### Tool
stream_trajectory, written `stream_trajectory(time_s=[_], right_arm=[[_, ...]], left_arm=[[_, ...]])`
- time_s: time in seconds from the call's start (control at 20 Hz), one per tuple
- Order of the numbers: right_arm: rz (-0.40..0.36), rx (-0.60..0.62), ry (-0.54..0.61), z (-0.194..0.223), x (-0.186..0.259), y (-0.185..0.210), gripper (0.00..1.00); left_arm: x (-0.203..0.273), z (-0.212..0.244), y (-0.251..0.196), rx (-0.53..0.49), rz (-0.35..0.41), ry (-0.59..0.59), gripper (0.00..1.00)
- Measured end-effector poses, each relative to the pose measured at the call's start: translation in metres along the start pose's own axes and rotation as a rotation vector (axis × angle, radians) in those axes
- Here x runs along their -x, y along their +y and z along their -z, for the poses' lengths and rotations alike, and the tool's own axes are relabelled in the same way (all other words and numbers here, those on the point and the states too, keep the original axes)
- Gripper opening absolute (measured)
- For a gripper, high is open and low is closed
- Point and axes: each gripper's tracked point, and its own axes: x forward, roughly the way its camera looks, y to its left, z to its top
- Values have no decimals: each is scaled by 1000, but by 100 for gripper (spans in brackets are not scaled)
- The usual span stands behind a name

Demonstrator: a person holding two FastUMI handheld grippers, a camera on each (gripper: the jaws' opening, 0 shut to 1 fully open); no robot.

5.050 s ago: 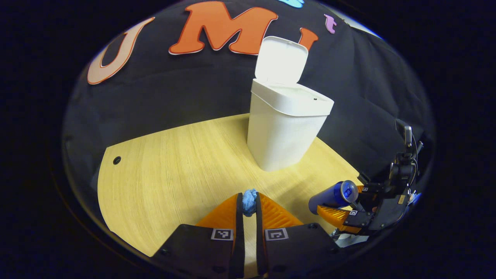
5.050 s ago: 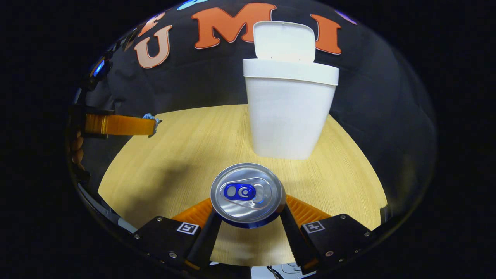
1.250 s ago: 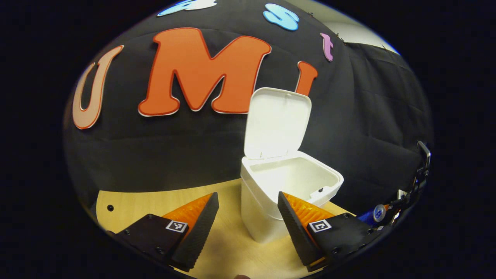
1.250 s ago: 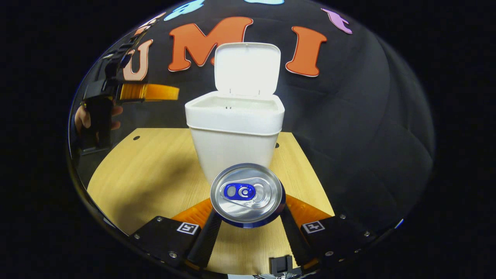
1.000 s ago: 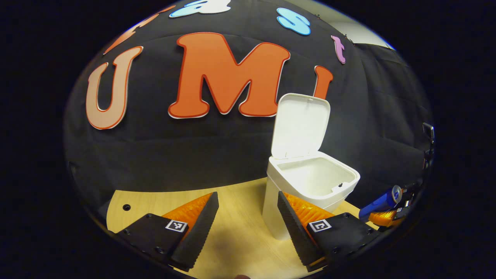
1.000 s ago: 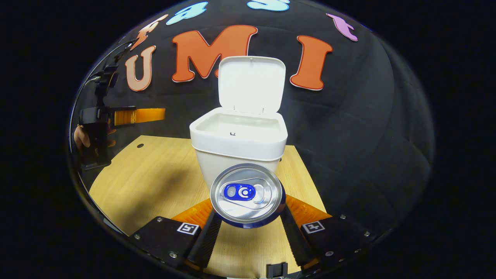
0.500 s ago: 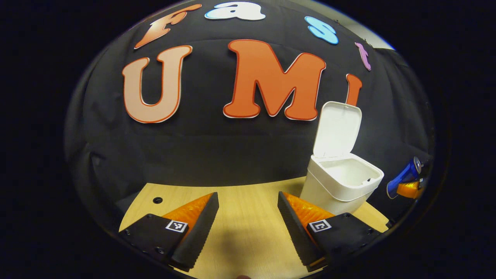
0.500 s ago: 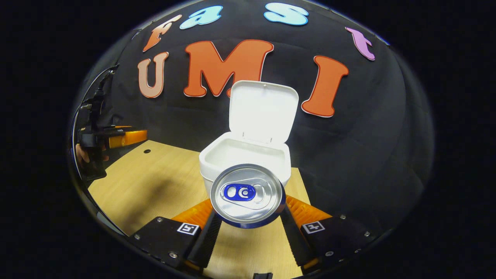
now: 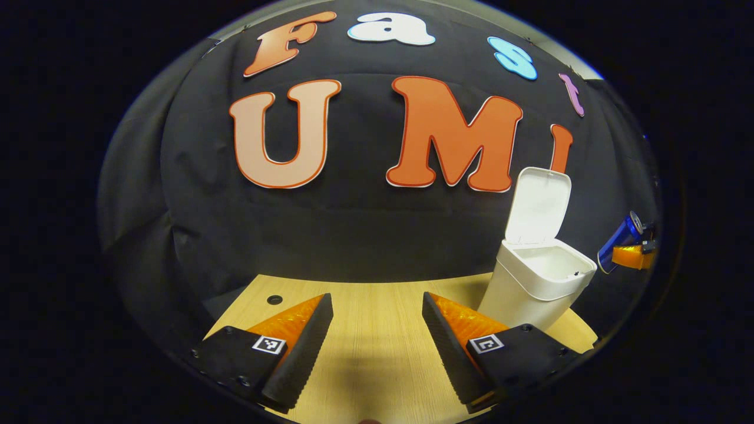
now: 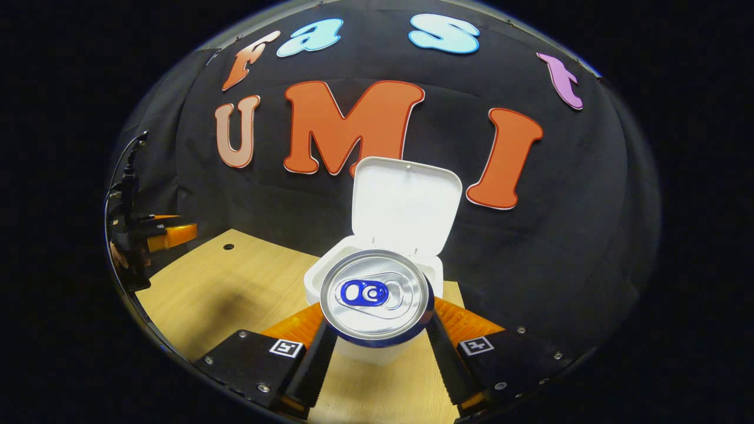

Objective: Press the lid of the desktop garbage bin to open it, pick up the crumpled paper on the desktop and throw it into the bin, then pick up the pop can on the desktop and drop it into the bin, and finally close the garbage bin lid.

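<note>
White desktop bin [image 10: 330, 277] sits lower centre of the right gripper view, lid [image 10: 405, 206] hinged upright, mouth uncovered. Right gripper [image 10: 377, 341] pinches the pop can [image 10: 377, 297] between both fingers, can top facing the camera, just in front of the bin's near rim. In the left gripper view, left gripper [image 9: 377, 341] has fingers spread, nothing between, over bare wooden desktop [image 9: 365, 300]; bin [image 9: 539, 282] at lower right, can [image 9: 618, 242] at the right edge beside it.

A recording booth: black cloth wall [image 9: 353, 235] behind wooden desktop [image 9: 377, 306]
</note>
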Motion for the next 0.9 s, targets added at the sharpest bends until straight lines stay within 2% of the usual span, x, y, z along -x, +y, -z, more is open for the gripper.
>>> stream_trajectory(time_s=[0.35, 0.55, 0.9], right_arm=[[-41, -6, -38, -17, -27, 9, 81], [-64, -24, -68, -28, -40, 13, 81], [-70, -2, -49, -22, -71, 12, 81]], left_arm=[[31, 1, 35, 0, -91, -19, 97], [46, 8, 55, 33, -144, -15, 97], [70, 7, 80, 31, -226, -28, 97]])
